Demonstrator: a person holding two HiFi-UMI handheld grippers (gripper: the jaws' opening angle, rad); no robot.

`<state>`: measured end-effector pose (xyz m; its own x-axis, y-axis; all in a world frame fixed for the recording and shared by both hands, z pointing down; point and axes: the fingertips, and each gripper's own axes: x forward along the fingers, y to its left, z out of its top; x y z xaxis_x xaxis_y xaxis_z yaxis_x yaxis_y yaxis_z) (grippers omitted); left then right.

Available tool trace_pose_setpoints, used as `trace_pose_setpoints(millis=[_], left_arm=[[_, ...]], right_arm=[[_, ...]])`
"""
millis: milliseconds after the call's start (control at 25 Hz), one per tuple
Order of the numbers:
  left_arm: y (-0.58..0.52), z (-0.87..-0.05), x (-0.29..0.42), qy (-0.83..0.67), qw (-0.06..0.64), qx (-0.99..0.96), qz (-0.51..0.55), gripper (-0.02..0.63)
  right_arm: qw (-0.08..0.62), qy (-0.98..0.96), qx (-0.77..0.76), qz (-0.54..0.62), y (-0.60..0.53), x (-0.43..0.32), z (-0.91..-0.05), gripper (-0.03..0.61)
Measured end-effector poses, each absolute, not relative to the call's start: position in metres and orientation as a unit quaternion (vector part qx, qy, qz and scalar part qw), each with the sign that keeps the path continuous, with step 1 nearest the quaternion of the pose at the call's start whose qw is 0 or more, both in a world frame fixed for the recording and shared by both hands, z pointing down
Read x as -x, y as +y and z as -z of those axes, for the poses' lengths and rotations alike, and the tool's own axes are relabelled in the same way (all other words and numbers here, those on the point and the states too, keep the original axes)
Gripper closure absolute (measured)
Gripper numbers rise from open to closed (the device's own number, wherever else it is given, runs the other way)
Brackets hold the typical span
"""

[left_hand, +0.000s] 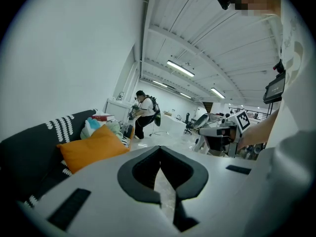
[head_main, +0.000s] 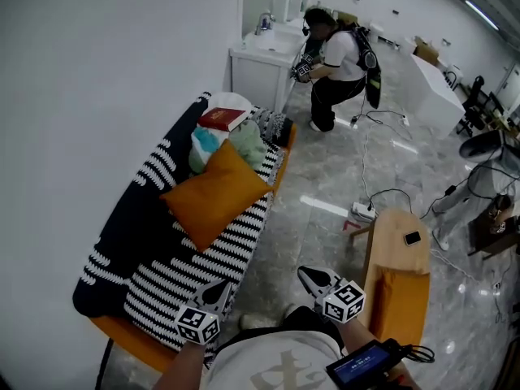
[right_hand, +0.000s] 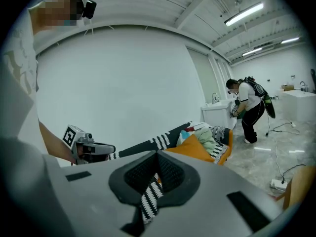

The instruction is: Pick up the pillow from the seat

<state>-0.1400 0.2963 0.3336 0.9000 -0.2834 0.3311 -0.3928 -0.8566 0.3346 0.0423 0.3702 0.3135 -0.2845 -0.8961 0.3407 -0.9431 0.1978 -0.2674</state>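
Both tools sit nearest, held low before the body. The left gripper [head_main: 218, 289] and right gripper [head_main: 309, 276] are each clenched on nothing: their own views show jaws pressed together, with only floor [left_hand: 166, 191] or striped cover [right_hand: 148, 194] behind the slit. Neither is near the pillow [head_main: 215, 193], which lies well ahead on the seat [head_main: 175, 279], seemingly propped toward the backrest [head_main: 134, 222], its far corner against the heap [head_main: 244, 140] of bags and cloth. As I judge the risks, arriving with jaws not yet parted would only shove the soft pillow deeper. A shallow pinch on a corner may slip off, and a low bite could catch the loose cover too. A pull toward the body might also topple the heap and the book [head_main: 223, 119] on top of it. Only the head view gives the layout from above: the pillow's diamond outline, the gap to both tools, and the chair [head_main: 398, 242] at right. The left gripper view adds the pillow's thick side profile, while the right gripper view hides much of it behind its own jaws. Farthest off, a person [head_main: 335, 63] crouches by a cabinet [head_main: 260, 67], clear of everything.
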Motion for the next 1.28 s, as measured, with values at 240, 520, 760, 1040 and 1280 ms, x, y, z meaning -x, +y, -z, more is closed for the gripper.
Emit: trace_pose_setpoints(millis=[240, 520, 760, 1040, 1280], left_arm=[[0.278, -0.342, 0.125, -0.19, 0.208, -0.95, -0.136, 0.604], [0.262, -0.341, 0.087, -0.209, 0.201, -0.945, -0.155, 0.604], [0.247, -0.341, 0.049, -0.233, 0.206, -0.935, -0.171, 0.604], [0.227, -0.34, 0.012, -0.271, 0.21, -0.922, -0.181, 0.604], [0.221, -0.339, -0.001, -0.3, 0.217, -0.911, -0.182, 0.604]], right_arm=[[0.057, -0.777, -0.584, -0.228, 0.344, -0.061, -0.329, 0.568], [0.051, -0.806, -0.545, -0.224, 0.303, -0.087, -0.333, 0.568], [0.042, -0.828, -0.508, -0.232, 0.273, -0.12, -0.335, 0.568], [0.035, -0.845, -0.475, -0.243, 0.25, -0.161, -0.339, 0.568], [0.037, -0.855, -0.45, -0.255, 0.24, -0.178, -0.348, 0.568]])
